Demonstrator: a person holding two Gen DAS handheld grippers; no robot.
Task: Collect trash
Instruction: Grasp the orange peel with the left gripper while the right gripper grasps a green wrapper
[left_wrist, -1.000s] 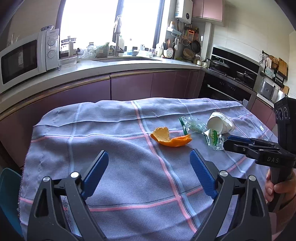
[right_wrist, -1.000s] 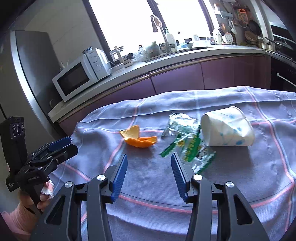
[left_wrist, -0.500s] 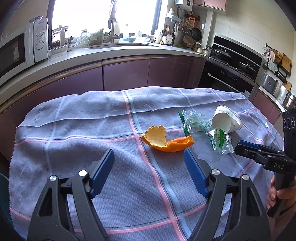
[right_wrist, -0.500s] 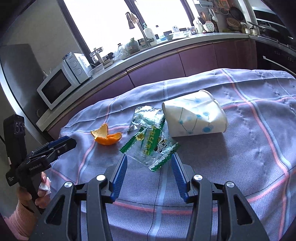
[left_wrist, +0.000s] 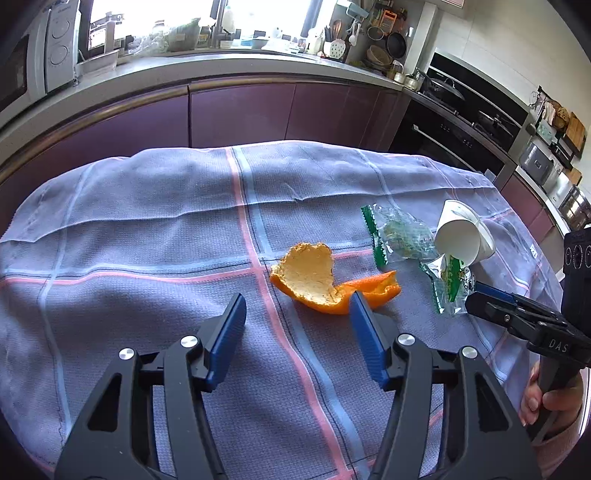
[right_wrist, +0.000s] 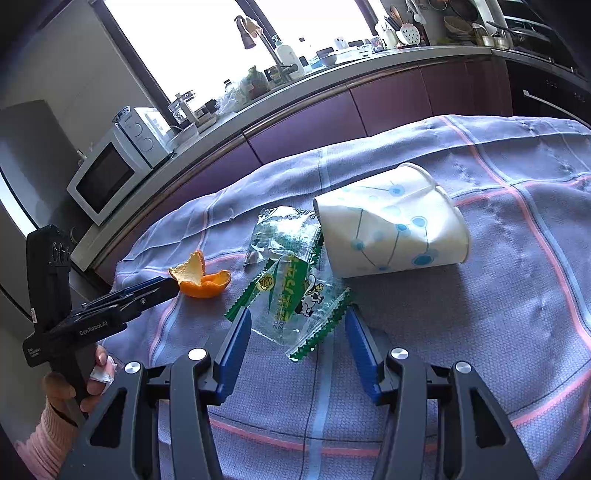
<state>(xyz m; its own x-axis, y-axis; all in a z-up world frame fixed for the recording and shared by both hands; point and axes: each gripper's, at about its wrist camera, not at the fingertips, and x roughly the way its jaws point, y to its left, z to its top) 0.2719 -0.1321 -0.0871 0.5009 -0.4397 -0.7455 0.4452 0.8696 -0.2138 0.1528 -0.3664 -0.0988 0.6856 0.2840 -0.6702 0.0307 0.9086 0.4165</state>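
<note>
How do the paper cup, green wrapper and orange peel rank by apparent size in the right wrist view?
1. paper cup
2. green wrapper, though it lies nearer the camera
3. orange peel, farthest away

On the checked tablecloth (left_wrist: 147, 229) lie four pieces of trash — one orange peel (left_wrist: 321, 277), one paper cup (right_wrist: 395, 221) tipped over, and two plastic wrappers (right_wrist: 291, 295) (right_wrist: 280, 232) — all beside the cup.

Daylight poured through the blown-out window (right_wrist: 192, 48), glaring white. The tablecloth (left_wrist: 155, 229) was evenly lit, shadows soft. Fisheye bending curved the countertop (left_wrist: 221, 70); corners went black, and far shelves looked perhaps slightly blurred.
</note>
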